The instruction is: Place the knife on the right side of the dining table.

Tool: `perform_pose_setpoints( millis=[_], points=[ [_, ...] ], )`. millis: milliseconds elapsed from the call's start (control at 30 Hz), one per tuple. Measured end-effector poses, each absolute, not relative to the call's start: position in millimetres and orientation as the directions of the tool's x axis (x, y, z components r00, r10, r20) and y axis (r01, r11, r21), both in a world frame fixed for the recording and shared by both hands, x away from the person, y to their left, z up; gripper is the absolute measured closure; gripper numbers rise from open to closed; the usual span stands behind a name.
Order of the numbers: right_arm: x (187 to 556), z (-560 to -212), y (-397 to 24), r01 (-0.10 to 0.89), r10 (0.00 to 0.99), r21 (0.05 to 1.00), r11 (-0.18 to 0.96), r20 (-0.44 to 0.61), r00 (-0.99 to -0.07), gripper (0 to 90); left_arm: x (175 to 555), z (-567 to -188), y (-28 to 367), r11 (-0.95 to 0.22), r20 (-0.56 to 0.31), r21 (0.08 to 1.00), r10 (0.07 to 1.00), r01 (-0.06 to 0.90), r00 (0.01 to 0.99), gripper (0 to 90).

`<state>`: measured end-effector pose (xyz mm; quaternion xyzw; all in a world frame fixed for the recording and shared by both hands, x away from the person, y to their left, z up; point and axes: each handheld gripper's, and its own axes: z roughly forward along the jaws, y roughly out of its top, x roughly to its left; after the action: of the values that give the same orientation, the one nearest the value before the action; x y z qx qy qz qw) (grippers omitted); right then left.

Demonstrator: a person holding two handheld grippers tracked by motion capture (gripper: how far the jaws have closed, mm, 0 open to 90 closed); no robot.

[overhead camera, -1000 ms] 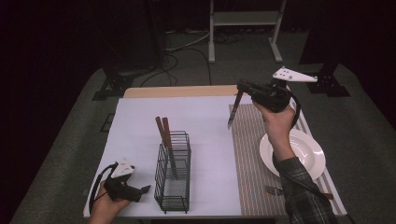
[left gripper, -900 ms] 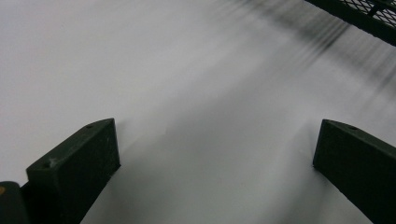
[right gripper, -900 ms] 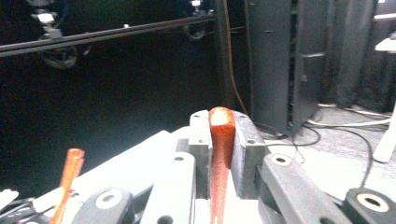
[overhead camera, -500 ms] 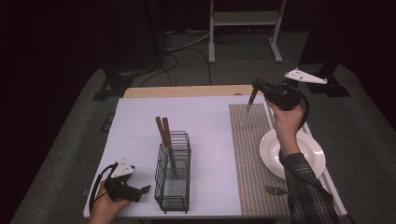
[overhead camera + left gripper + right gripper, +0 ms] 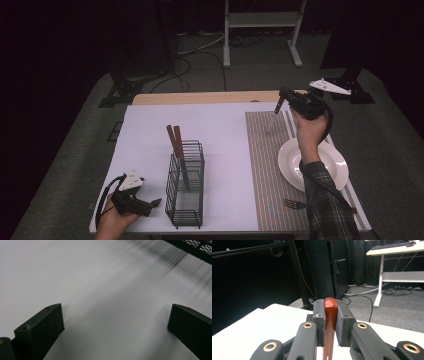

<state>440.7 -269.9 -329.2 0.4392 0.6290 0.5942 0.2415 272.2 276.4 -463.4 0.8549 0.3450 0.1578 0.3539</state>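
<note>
Our right claw (image 5: 283, 97) clamps a knife (image 5: 330, 315) by its wooden handle, blade hanging below over the mat (image 5: 262, 165). Our left claw (image 5: 150, 205) rests released. The blade could swing or slip, striking the plate (image 5: 332, 167).

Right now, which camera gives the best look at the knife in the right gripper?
The high view: the whole knife hangs from the right gripper, wooden handle up, blade tip down over the striped placemat. The right gripper view shows just its handle clamped between the jaws. The left gripper view looks at bare table instead.
</note>
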Motion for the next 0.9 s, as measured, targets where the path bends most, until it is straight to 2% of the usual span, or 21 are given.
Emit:
perform_pose_setpoints(
  millis=[900],
  points=[
    [446.2, -351.5, -286.0, 0.287, 0.878, 0.948, -0.135, 0.249, -0.409, 78.4, 272.2, -463.3, 276.3, -0.512, 0.026, 0.714, 0.701, 0.478, 0.712, 0.0]
  ],
)
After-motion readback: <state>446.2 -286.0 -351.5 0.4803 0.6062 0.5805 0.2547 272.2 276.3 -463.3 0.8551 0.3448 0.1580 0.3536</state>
